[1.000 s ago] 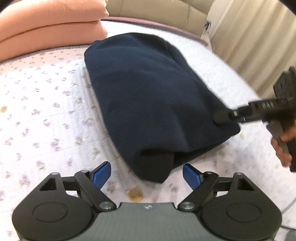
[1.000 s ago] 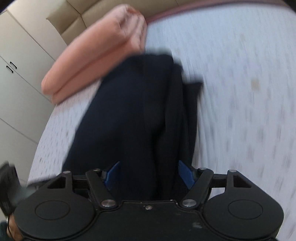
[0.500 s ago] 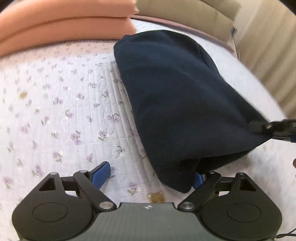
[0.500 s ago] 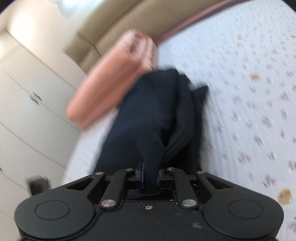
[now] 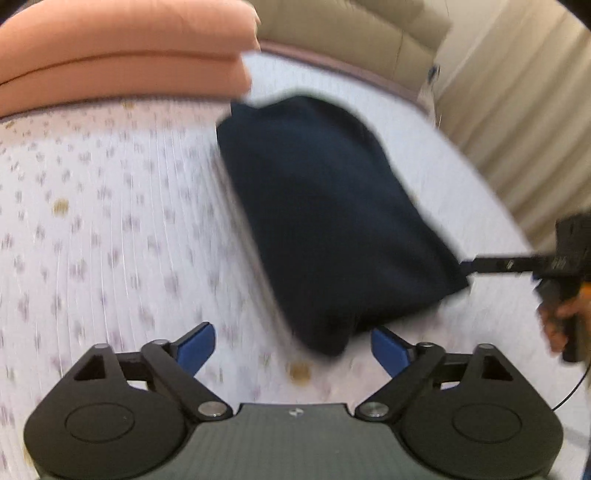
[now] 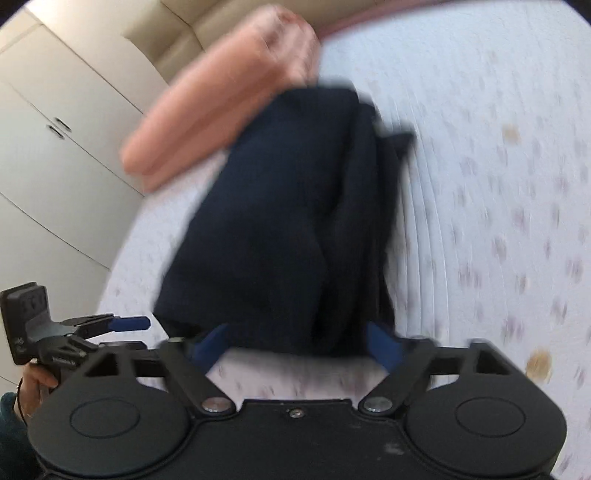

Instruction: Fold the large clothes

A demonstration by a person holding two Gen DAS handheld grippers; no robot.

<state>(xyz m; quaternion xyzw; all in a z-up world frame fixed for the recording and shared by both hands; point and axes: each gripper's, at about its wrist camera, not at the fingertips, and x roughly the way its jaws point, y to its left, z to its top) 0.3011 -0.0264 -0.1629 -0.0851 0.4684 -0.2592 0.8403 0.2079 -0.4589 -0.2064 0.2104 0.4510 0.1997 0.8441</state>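
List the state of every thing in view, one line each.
Navy garment: folded into a compact bundle, lying on the bed.
Left gripper: open, empty, just short of the bundle.
Right gripper: open, empty, at the bundle's near edge.
Pink bedding: folded, stacked beyond the garment.
Wardrobe doors: closed.

Bed [image 5: 110, 229]: covered by a white quilted spread printed with small purple flowers and a few tan blotches (one lies near the lower edge in the left wrist view). Folded salmon-pink bedding [image 5: 122, 55]: a thick stack lying at the head end of the bed, in front of a beige padded headboard [image 5: 351, 26]. Surroundings: cream wardrobe doors [image 6: 48, 155] with small dark handles on one side of the bed, pale beige pleated curtains [image 5: 517, 110] on the other.
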